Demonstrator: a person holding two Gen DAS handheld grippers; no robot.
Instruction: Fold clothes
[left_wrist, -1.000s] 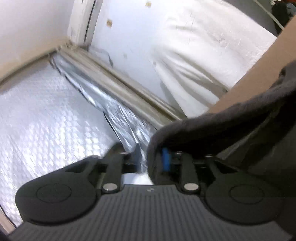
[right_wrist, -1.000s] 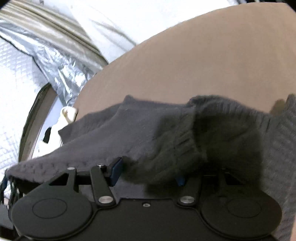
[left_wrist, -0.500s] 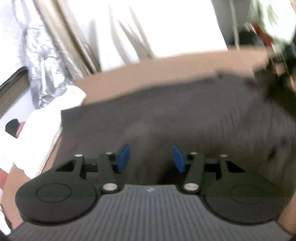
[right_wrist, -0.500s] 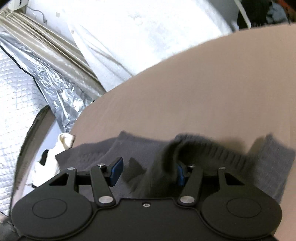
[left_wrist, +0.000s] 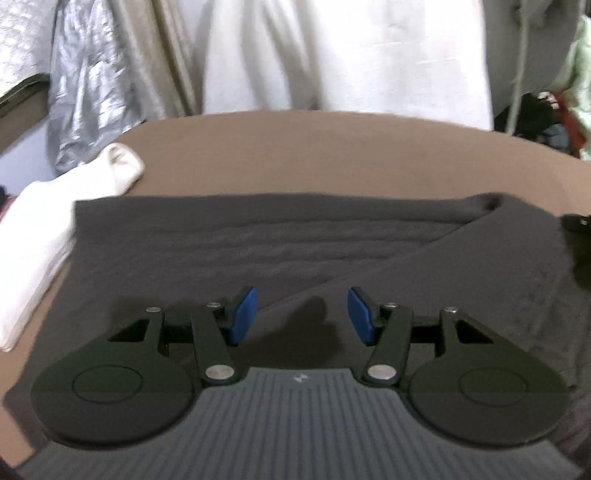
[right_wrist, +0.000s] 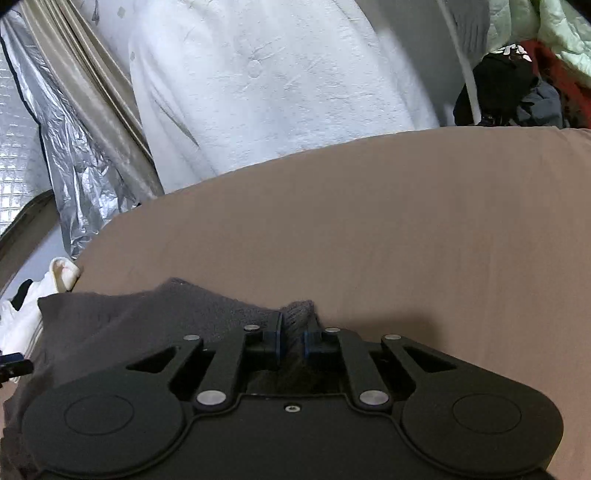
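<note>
Left wrist view: the left tongs (left_wrist: 301, 317) hover with their blue pads (left_wrist: 243, 314) wide apart and nothing between them, above a dark grey sweater (left_wrist: 258, 243) spread flat on the brown bench (left_wrist: 332, 155). A fold of the sweater runs diagonally from near centre to the far right corner. White cloth (left_wrist: 40, 221) lies at the sweater's left edge, partly under it. A white sheet (left_wrist: 343, 55) hangs beyond the far edge of the bench, with silver foil (left_wrist: 85, 85) to its left.

Right wrist view: the right tongs (right_wrist: 291, 341) are closed down on a pinched-up ridge of the sweater (right_wrist: 129, 317), gripped between the pads. The rest of the sweater lies to the left on the bench (right_wrist: 406, 229). The bench to the right is bare. A pile of dark and red clothes (right_wrist: 517, 88) sits at far right.
</note>
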